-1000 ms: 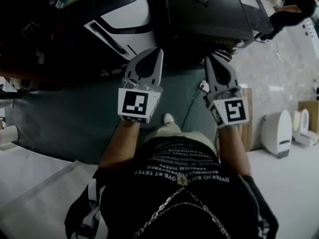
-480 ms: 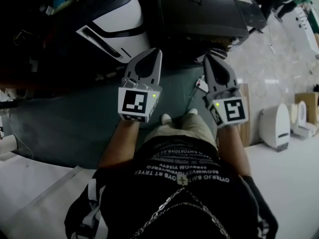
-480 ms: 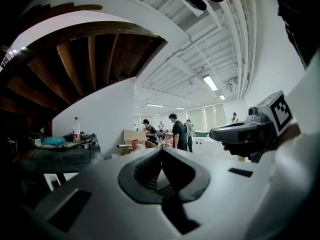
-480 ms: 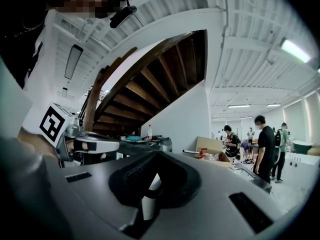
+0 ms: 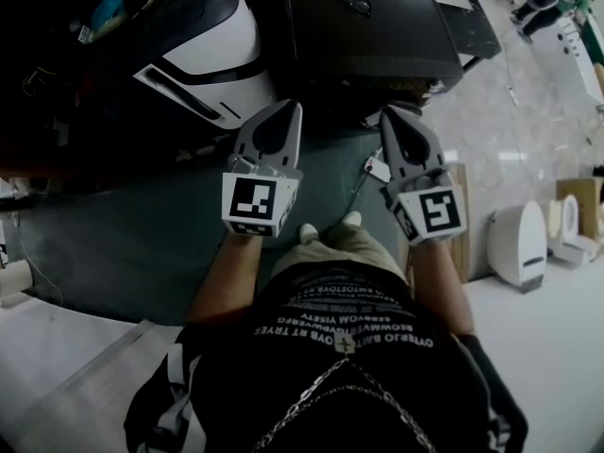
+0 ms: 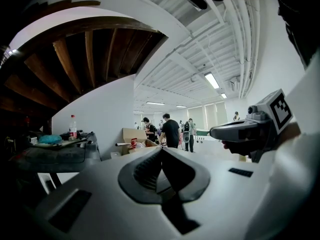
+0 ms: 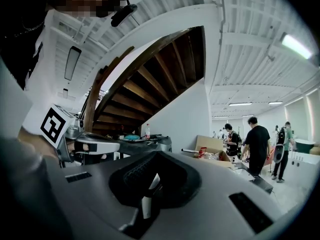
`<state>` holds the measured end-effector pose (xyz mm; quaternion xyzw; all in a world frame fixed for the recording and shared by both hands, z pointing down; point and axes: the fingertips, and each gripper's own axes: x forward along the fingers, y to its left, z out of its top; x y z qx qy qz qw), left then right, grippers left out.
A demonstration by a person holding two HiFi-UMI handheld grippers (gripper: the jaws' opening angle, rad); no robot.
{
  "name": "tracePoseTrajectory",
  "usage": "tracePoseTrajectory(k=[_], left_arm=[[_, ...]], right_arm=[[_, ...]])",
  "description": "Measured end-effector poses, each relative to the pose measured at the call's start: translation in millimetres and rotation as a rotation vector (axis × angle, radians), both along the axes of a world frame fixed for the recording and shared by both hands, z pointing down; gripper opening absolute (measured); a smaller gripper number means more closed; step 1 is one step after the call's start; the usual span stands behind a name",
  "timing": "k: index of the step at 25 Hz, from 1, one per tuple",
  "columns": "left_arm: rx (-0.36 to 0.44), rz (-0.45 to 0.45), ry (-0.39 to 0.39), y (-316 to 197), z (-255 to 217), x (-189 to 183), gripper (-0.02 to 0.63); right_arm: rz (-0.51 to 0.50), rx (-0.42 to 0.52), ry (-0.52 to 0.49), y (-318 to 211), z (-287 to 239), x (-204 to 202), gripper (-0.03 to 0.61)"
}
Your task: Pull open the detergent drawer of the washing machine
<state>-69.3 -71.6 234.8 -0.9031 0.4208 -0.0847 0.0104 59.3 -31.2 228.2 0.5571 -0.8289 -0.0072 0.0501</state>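
Jaws of left gripper (image 5: 286,111) and right gripper (image 5: 391,116) both sitting closed and empty, hovering over green floor (image 5: 132,225). Risk: arriving closed, bumping panel instead of hooking it.

At floor's far edge, white-and-black appliance (image 5: 212,55) and dark boxy unit (image 5: 377,26) standing. Cannot tell which is washing machine. Detergent drawer not showing, so wrong-target risk growing.

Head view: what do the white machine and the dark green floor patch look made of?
White machine: probably glossy plastic or painted metal; smooth shell, soft sheen. Dark green floor patch: likely matte mat or carpet; no reflections, unlike the shiny pale floor beside it.
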Motion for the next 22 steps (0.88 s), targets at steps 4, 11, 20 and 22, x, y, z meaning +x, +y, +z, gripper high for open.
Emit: tracePoseTrajectory(k=[4, 11, 20, 22], left_arm=[[0.008, -0.027, 0.001, -12, -6, 18, 0.005], [0.039, -0.070, -0.058, -26, -14, 42, 0.005], [-0.015, -0.175, -0.086, -40, 32, 32, 0.005], [-0.042, -0.187, -0.093, -47, 49, 29, 0.005]], right_arm=[[-0.013, 0.003, -0.016, -12, -1, 23, -0.011], [-0.051, 0.007, -0.029, -35, -2, 54, -0.011], [-0.106, -0.050, -0.067, -58, 42, 67, -0.011], [-0.103, -0.062, -0.050, -66, 62, 73, -0.011]])
